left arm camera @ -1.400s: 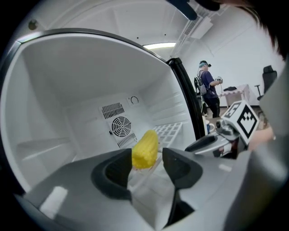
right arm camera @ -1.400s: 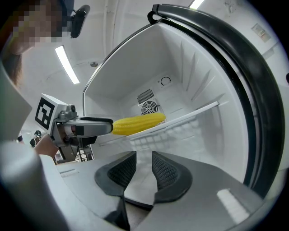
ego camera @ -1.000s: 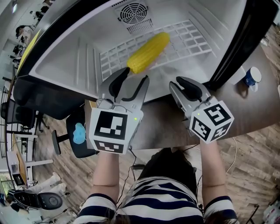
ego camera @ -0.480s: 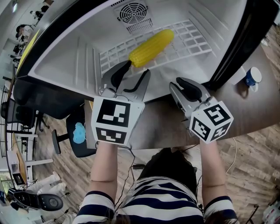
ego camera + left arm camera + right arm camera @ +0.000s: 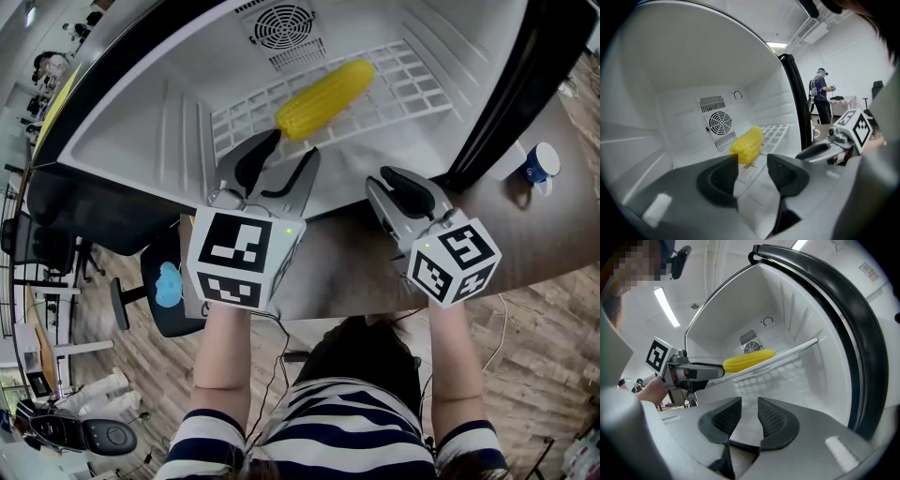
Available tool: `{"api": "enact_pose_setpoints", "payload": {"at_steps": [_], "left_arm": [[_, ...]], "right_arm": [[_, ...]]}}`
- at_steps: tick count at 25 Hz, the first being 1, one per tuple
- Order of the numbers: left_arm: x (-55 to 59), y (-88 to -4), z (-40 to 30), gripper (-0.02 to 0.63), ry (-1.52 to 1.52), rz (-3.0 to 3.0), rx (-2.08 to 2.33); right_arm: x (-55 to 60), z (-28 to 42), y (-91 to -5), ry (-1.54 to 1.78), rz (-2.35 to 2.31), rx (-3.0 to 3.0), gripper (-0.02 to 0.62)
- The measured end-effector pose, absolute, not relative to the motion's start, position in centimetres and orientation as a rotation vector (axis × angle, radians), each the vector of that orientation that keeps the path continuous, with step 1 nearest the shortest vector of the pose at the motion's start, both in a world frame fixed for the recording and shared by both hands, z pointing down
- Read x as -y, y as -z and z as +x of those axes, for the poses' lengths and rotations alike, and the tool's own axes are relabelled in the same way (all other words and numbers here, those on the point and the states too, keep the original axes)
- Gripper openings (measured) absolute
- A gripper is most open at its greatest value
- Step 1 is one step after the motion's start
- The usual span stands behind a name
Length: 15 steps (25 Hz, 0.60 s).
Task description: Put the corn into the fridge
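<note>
Fridge shelf [image 5: 405, 86] bears the corn [image 5: 325, 97] toward its back edge. The left gripper [image 5: 291, 150] and right gripper [image 5: 377, 178] have jaws apart and empty, so the delivery looks done.

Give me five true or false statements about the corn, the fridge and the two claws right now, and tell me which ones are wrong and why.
1. The corn lies on the wire shelf inside the fridge. True.
2. The left claw is clamped on the corn. False: its jaws stand apart and empty, and the corn lies beyond them on the shelf.
3. The right claw is open and holds nothing. True.
4. The fridge is closed. False: it stands open, with its white inside in full view.
5. A cup stands on the shelf beside the corn. False: the cup stands outside on the table, to the right of the fridge.
</note>
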<state>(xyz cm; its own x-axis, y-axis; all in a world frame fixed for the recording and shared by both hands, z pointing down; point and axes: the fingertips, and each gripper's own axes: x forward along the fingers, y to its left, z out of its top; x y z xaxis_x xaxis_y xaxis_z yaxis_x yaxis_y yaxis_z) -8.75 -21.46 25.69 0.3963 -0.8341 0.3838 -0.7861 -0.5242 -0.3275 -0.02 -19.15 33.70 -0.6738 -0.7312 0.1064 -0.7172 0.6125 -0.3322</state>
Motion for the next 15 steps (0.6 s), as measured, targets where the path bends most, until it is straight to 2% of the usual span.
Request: {"api": "enact_pose_setpoints", "payload": {"at_steps": [15], "left_arm": [[18.0,-22.8,-10.4,0.0,0.448,-2.426,-1.65]], "right_arm": [[17.9,1.4,-33.0,0.555,-1.316,-2.719,0.089]]}}
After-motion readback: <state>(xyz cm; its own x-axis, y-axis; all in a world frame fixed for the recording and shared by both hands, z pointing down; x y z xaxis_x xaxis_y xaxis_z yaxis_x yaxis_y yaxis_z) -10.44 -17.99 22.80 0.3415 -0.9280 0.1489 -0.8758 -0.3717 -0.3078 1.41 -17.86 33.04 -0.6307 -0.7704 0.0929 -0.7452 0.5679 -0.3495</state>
